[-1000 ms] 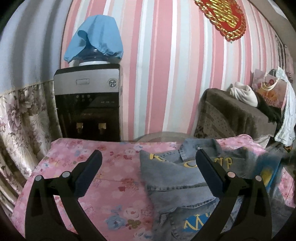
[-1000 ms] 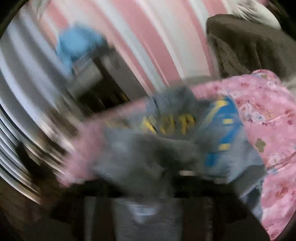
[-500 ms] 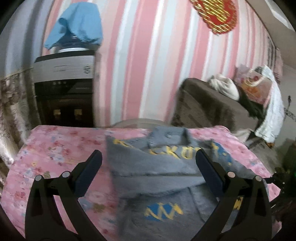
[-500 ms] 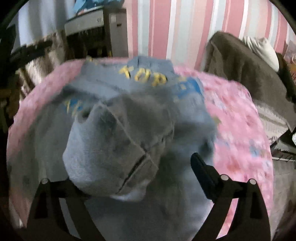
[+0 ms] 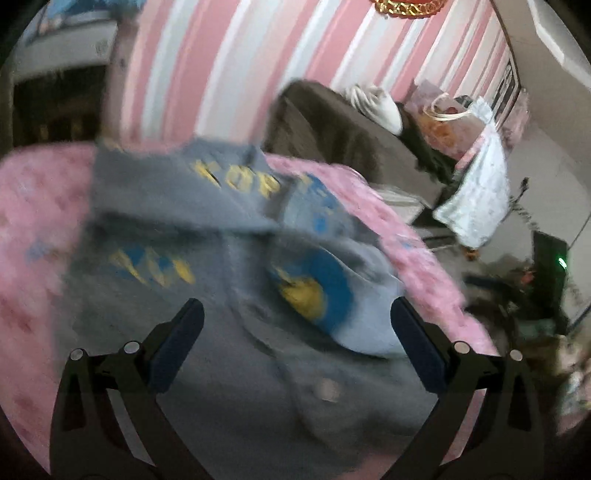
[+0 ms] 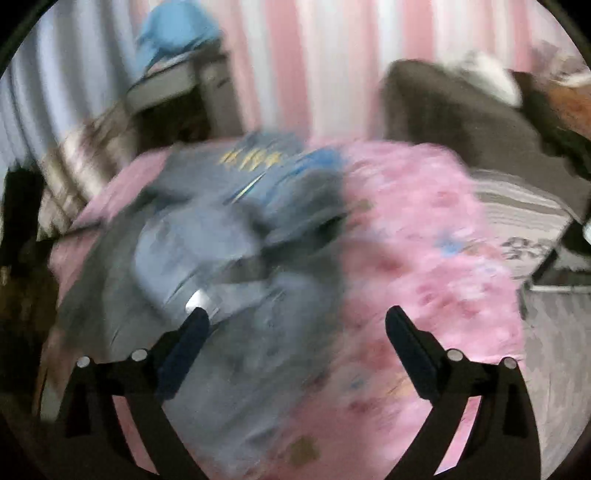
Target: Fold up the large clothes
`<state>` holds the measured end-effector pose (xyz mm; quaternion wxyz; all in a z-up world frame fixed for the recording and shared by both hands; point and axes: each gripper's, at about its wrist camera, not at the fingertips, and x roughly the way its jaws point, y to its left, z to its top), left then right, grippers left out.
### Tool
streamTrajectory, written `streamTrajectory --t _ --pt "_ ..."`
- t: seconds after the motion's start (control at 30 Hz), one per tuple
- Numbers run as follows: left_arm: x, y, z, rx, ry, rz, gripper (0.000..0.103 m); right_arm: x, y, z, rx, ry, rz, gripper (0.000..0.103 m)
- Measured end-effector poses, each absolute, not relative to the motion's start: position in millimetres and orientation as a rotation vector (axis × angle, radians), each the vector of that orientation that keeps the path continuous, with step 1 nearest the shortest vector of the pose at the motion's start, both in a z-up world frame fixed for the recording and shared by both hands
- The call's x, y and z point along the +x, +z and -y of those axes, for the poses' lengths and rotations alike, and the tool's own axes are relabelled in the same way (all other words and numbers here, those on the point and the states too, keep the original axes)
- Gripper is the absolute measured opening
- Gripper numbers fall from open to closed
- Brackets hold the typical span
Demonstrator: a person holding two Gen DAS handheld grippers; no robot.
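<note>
While both grippers hang with jaws spread and nothing between them, the half-folded jacket point(image 5: 229, 295) is on its own. The right gripper point(image 6: 297, 325), whose jaws have just been opening, has no cloth between its pads; the left gripper point(image 5: 295, 317) is equally wide and empty above the grey denim. The jacket lies bunched on the pink flowered table point(image 6: 424, 280), collar toward the far edge, one sleeve point(image 6: 192, 254) thrown loosely across the chest.

My worry is that sleeve: it sits in a soft hump, not flat, so it may slide or spring back and undo the fold. A careless pinch could also catch two layers at once, or drag the whole jacket across the smooth cover toward the edge. Both views are blurred, so exact seams are hard to read.

Beyond the table, a brown covered couch point(image 5: 343, 136) stands close on the right, piled with a white bundle point(image 5: 380, 103). A water dispenser point(image 6: 177, 92) under a blue cloth point(image 6: 173, 29) stands against the striped wall point(image 5: 229, 62). None of these crowd the fold.
</note>
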<state>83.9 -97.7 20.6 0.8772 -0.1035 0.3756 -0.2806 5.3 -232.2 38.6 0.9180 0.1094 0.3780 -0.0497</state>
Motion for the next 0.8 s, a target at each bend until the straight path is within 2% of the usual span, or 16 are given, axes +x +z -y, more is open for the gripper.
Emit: streamTrajectory --t 0.13,0.37,0.43,0.5,0.57,0.67,0.8 --pt "78 3 134 -0.29 -0.64 -0.856 0.1 3 47 251 0.314 -0.114 -0.682 0.098" --pt "97 -27 199 -0.171 -0.671 -0.969 0.099 1 50 252 0.346 -0.094 -0.65 0.098" --pt "104 -32 203 -0.154 -0.644 -0.968 0.082 3 46 255 0.351 -0.093 -0.653 0.098" --pt "110 -27 199 -0.118 -0.665 -0.957 0.037 6 43 257 0.355 -0.09 -0.659 0.098" --pt "116 -13 192 -0.014 -0.689 -0.926 0.017 12 41 258 0.353 -0.084 -0.675 0.098" --pt "123 17 172 0.202 -0.666 -0.858 0.012 26 39 258 0.333 -0.08 -0.698 0.098" --pt "138 55 142 0.508 -0.564 -0.748 0.014 52 47 250 0.299 -0.054 -0.693 0.098"
